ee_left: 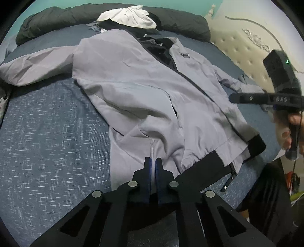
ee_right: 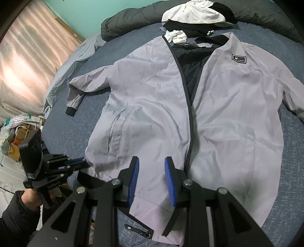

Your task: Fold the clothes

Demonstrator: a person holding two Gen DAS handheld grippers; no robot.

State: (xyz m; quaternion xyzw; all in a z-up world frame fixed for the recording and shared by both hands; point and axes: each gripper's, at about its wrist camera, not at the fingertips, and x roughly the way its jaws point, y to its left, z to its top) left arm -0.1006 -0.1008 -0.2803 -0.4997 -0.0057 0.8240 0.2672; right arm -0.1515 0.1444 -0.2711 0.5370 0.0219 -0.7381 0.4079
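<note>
A light grey zip jacket [ee_left: 144,81] with black cuffs and hem lies face up, front partly unzipped, on the blue bed [ee_left: 47,133]. At the jacket's bottom hem, left of the zipper, my left gripper [ee_left: 153,161] is shut on a fold of grey fabric. The right wrist view shows it [ee_right: 83,163] at the jacket's [ee_right: 152,114] lower left corner. My right gripper [ee_right: 152,171] is open over the lower front beside the zipper, with only flat fabric under it. In the left wrist view it [ee_left: 235,98] hovers, blurred, above the right sleeve.
A dark duvet [ee_left: 76,17] runs along the far side of the bed, with a white garment [ee_left: 131,17] and dark clothes piled by the jacket's collar. A cream tufted headboard [ee_left: 243,53] stands to the right. Pink curtains [ee_right: 28,47] and floor clutter [ee_right: 15,133] lie to the left.
</note>
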